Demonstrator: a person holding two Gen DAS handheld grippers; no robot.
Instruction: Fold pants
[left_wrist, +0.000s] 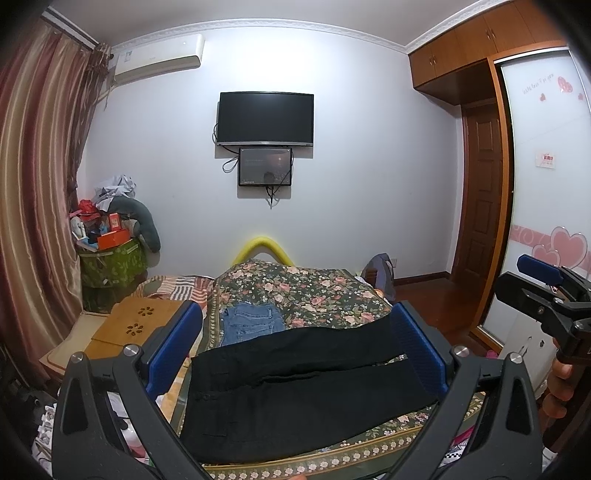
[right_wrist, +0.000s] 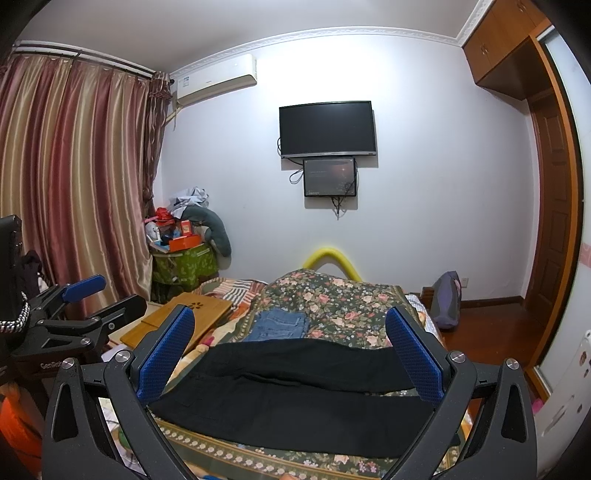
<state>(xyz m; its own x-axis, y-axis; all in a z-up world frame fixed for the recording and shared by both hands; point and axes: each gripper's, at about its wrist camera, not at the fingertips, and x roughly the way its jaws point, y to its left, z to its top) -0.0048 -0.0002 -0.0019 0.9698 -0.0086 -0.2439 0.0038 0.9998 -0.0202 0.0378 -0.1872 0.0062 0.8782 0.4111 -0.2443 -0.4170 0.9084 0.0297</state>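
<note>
Black pants (left_wrist: 295, 391) lie flat across the near end of the bed, on a dark floral cover (left_wrist: 314, 291) with a cream flower border; the cloth is matte and smooth, its two legs side by side running toward the right, with a thin gap between them at the right end. Beyond them, farther up the cover, sits a small folded piece of blue denim (left_wrist: 251, 321), stitched seams showing. The left gripper (left_wrist: 295, 343) hovers above the pants with its blue, ribbed pads spread wide, holding nothing. The right gripper (right_wrist: 291, 347) is likewise wide open and empty over the same cloth, its pads (right_wrist: 413, 358) knurled in a fine diamond grain and set on black angular arms with silver bolts. A pale wooden tray (right_wrist: 184, 314) with flower-shaped cut-outs rests beside the bed on the left. Glossy striped curtains (right_wrist: 74, 184) hang in folds by the wall, and a dark flat TV (right_wrist: 328, 128) is mounted above a smaller screen.
</note>
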